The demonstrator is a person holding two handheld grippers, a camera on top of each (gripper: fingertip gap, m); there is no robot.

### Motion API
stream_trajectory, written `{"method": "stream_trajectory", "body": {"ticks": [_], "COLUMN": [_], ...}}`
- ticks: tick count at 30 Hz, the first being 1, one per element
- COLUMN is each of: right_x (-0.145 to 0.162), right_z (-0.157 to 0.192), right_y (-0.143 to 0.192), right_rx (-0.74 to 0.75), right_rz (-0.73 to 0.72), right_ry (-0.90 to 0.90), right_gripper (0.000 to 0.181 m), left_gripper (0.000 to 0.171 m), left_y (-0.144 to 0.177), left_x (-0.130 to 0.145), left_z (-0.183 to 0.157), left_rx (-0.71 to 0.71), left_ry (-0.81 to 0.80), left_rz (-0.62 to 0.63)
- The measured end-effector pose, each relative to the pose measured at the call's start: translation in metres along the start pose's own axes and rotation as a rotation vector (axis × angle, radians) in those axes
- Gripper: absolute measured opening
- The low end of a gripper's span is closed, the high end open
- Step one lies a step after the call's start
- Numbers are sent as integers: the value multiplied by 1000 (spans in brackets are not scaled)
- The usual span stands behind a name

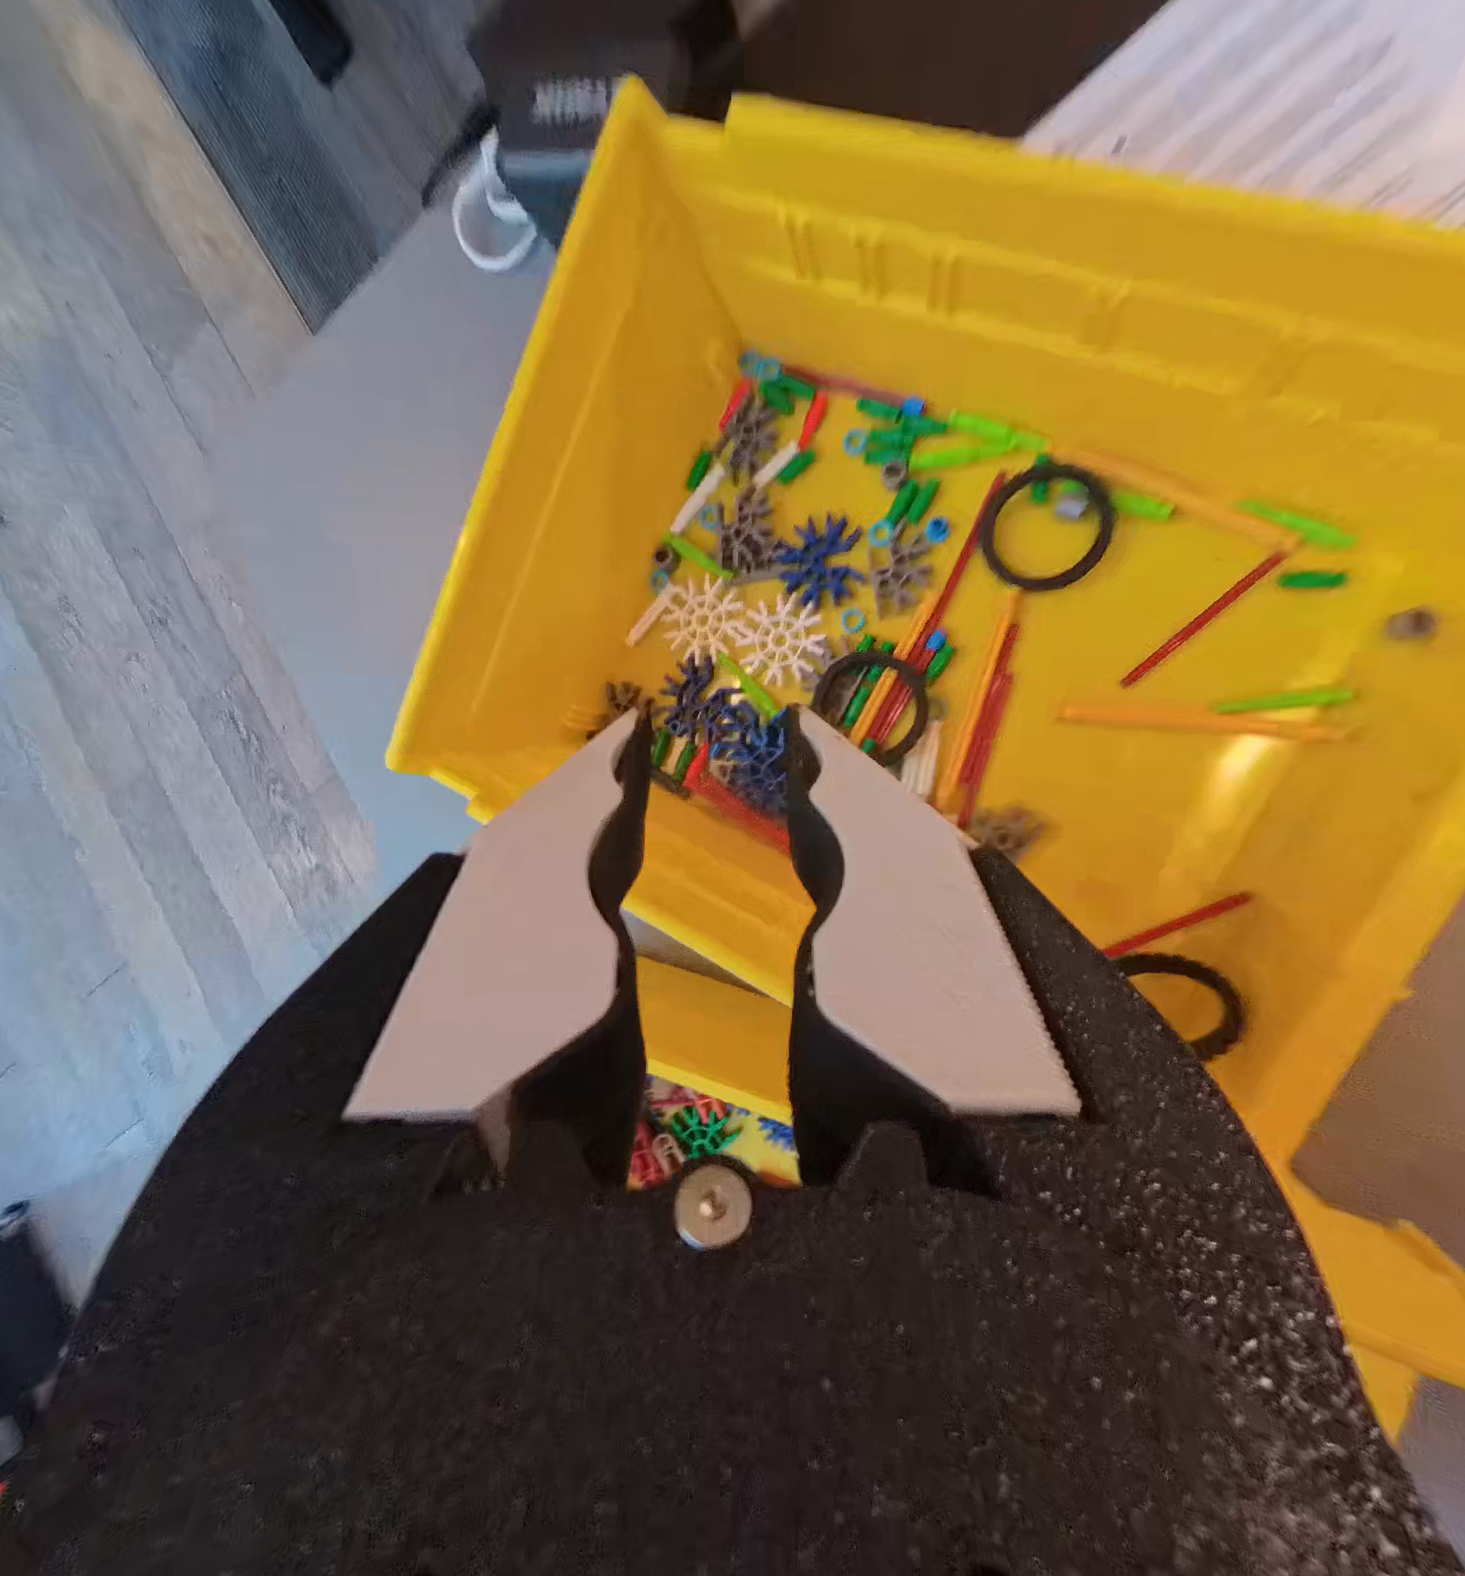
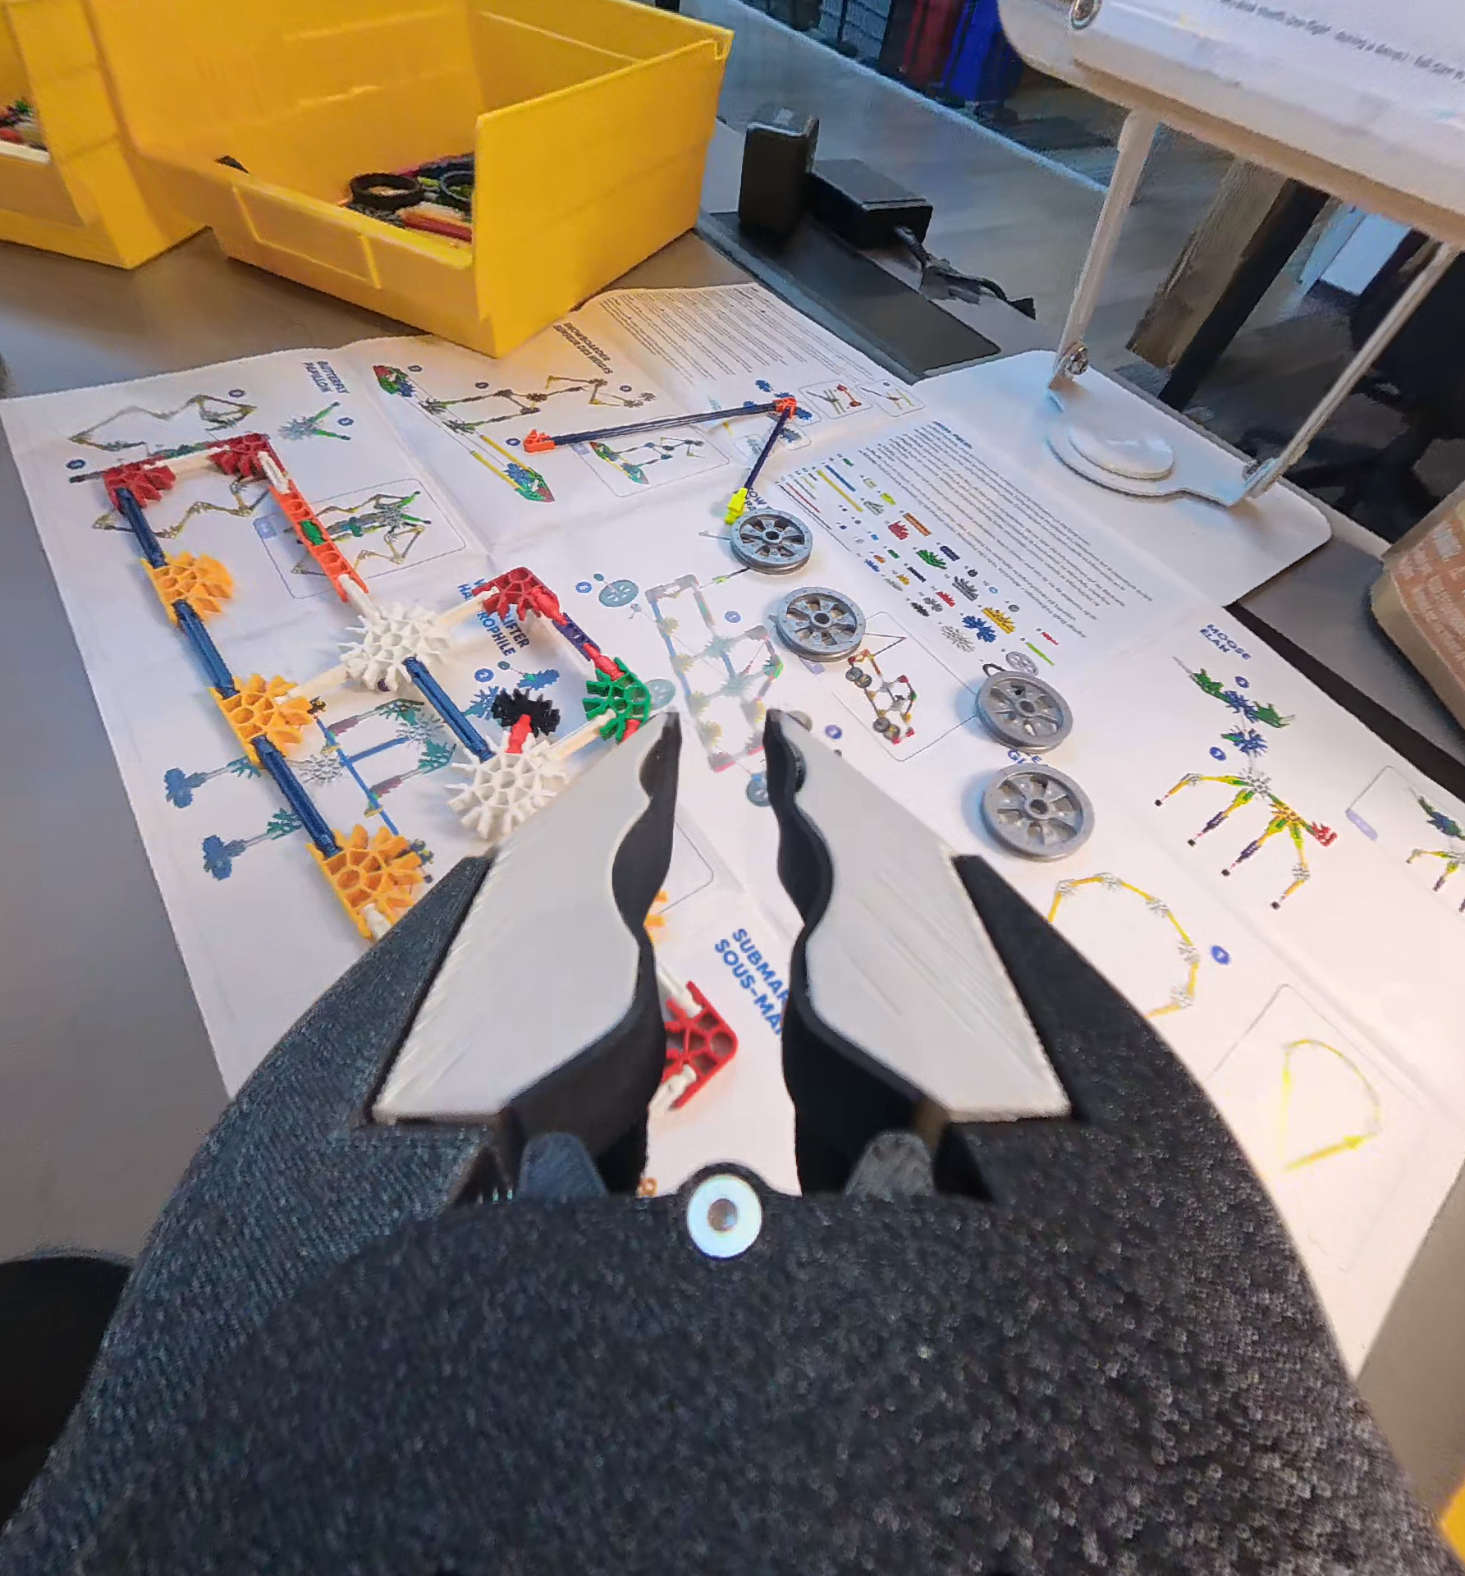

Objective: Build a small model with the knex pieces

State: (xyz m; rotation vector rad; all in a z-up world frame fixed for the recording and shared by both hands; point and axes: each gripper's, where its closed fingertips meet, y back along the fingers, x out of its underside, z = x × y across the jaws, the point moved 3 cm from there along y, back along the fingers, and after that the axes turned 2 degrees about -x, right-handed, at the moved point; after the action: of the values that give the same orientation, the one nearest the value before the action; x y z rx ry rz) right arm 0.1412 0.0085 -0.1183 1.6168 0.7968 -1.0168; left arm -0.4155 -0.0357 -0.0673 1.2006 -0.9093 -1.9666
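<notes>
Between the spread fingers of the left gripper (image 1: 716, 725), which hold nothing, lies a heap of blue snowflake connectors (image 1: 741, 733) on the floor of a yellow bin (image 1: 925, 256). Just beyond the tips sit two white snowflake connectors (image 1: 741, 627), and farther ahead and to the right a black ring (image 1: 1047, 527) among loose red, orange and green rods. The left wrist view is blurred.

Over a printed instruction sheet (image 2: 1010, 529) the right gripper (image 2: 718, 725) hovers with its fingers parted and empty. Just left of its tips lies a rod-and-connector frame (image 2: 328, 674), with a green connector (image 2: 618, 695) nearest. To the right lie four grey wheels (image 2: 1023, 709). Two more yellow bins (image 2: 541, 170) stand well ahead to the left.
</notes>
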Motion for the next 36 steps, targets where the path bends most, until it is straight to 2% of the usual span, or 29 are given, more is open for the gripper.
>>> {"method": "stream_trajectory", "body": {"ticks": [4,8,11,14,17,21,24,27,31,36], "right_x": [2,1,0,-1,-1,-2,-4,-6,-5,-5], "right_z": [9,13,16,17,19,21,22,22,23,24], "right_y": [0,-2,-7,-13,-19,-26,-30,-32,-34,-38], "right_rx": [15,30,37,37,29,15,10,8,7,5], "right_rz": [23,30,31,30,30,31,31,30,29,35], "right_ry": [-20,-47,-59,-67,-68,-71,-67,-64,-67,-64], "right_gripper": [19,18,18,18,18,18,17,18,17,18], "left_gripper": [31,40,39,34,33,7,1,3,6,15], "left_y": [-53,-79,-91,-92,-89,-80,-74,-66,-58,-61], "left_x": [21,39,50,46,31,0,-23,-40,-45,-37], "left_z": [-3,-14,-21,-22,-39,-57,-52,-33,-15,-9], "left_rx": [103,229,302,326,417,455,388,281,204,166], "left_ry": [-155,-243,-277,-303,-310,-329,-301,-250,-210,-221], "left_rz": [288,503,605,610,503,274,116,1,-63,-37]}}
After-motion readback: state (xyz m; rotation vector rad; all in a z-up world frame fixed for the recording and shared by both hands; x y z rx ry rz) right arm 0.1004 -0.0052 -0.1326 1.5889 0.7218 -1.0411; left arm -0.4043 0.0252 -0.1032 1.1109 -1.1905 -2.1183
